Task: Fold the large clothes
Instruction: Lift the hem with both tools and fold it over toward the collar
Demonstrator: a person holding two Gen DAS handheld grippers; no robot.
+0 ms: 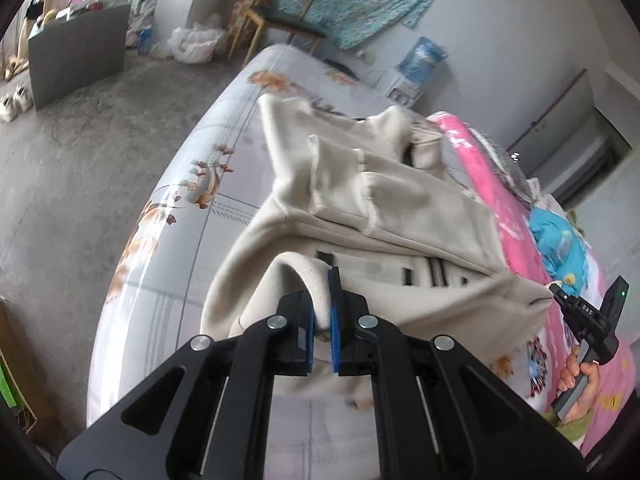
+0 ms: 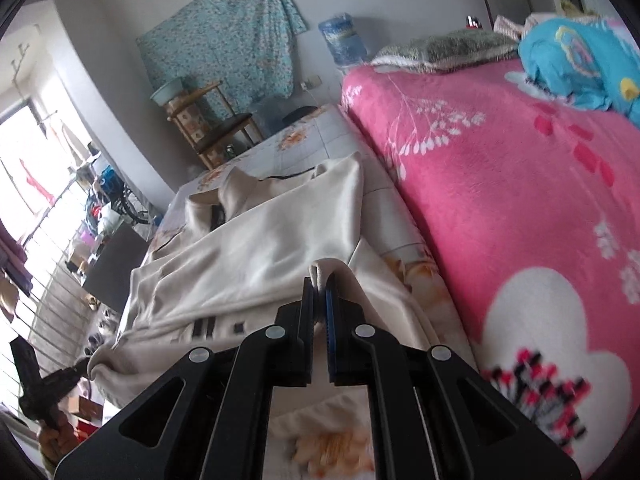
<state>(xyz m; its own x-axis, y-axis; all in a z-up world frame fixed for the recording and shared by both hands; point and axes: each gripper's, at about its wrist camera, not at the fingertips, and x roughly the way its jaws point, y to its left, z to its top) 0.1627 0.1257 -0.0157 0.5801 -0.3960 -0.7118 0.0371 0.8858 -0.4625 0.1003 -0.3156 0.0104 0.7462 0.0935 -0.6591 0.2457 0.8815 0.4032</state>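
A large cream sweatshirt [image 1: 400, 208] with dark stripes lies on the floral bed sheet [image 1: 192, 168]; its near hem is lifted. My left gripper [image 1: 322, 280] is shut on the hem's left corner. My right gripper [image 2: 320, 284] is shut on the hem's right corner, and it shows in the left wrist view [image 1: 554, 290] pinching the cloth. The left gripper shows at the lower left of the right wrist view [image 2: 82, 368]. The sweatshirt [image 2: 260, 240] stretches between them, its sleeves folded over the body.
A pink blanket [image 2: 500, 184] and a blue bundle [image 2: 576, 68] lie on the right of the bed. A wooden chair [image 1: 280, 12], a water jug [image 1: 424, 60], a grey box [image 1: 80, 56] and bags stand on the concrete floor beyond.
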